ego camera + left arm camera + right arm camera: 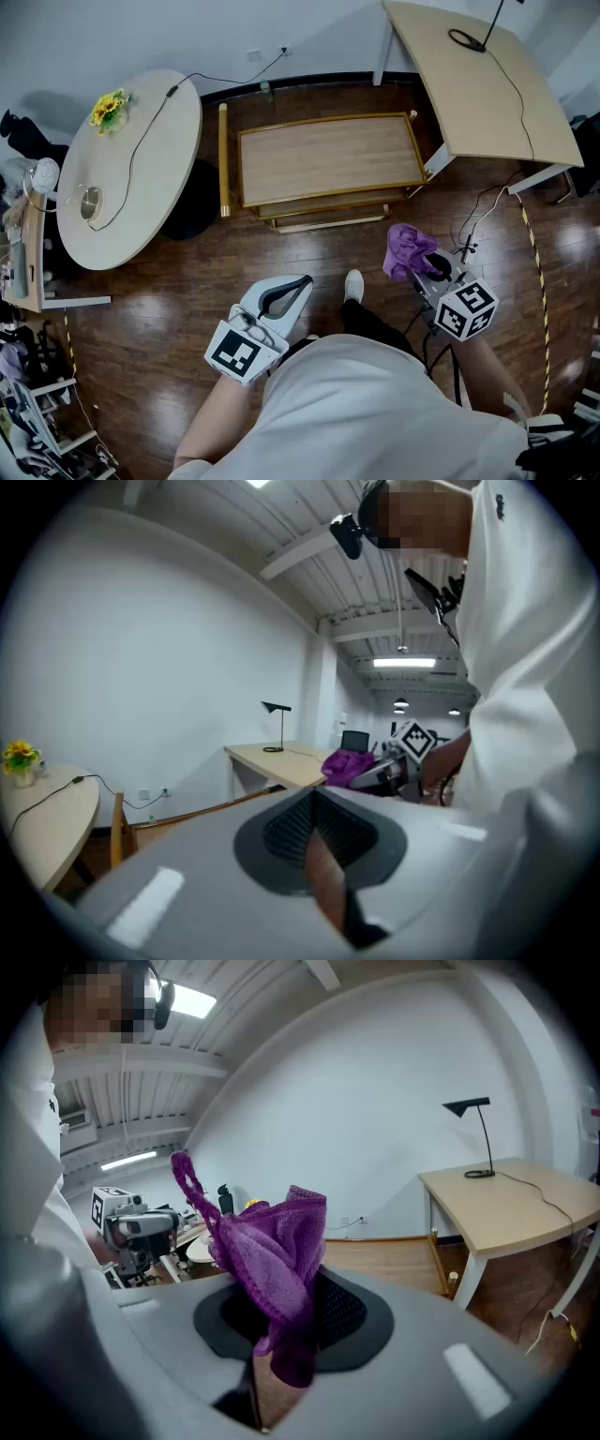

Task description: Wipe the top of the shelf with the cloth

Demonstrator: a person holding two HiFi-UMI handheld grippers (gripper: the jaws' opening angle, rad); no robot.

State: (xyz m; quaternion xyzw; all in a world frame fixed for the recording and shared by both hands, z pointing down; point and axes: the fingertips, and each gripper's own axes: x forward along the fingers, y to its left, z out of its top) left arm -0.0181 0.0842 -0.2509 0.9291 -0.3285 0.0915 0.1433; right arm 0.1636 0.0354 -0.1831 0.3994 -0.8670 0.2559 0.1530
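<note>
- Presently the purple cloth (410, 249) is not on the shelf. It stands bunched above the right hand-held gripper (429, 270), whose jaws are pinched on one small fold of it, in the air over the floor near the shelf's front right corner.
- The left hand-held gripper (302, 279) has its tips pressed together with nothing between them. It is held low in front of the person, well apart from the shelf.
- The low wooden shelf (328, 159) stands ahead of the person, with the lamp desk (487, 94) beyond its right end. Its top board is bare and has gold-coloured edging.
- Judgement: the step in hand is carrying the cloth to the shelf top, and no wiping has begun.
- Advice: lower the cloth onto one end of the board so that a broad pad of fabric meets the wood, not the jaw tips. Most of the cloth is loose, so it may roll under unless pressed flat.
- Advice: wipe in overlapping passes along the board's length and work into the corners. Keep the jaws off the edging, which could catch them.
- Advice: keep the left hand-held gripper out of the wiping path.
</note>
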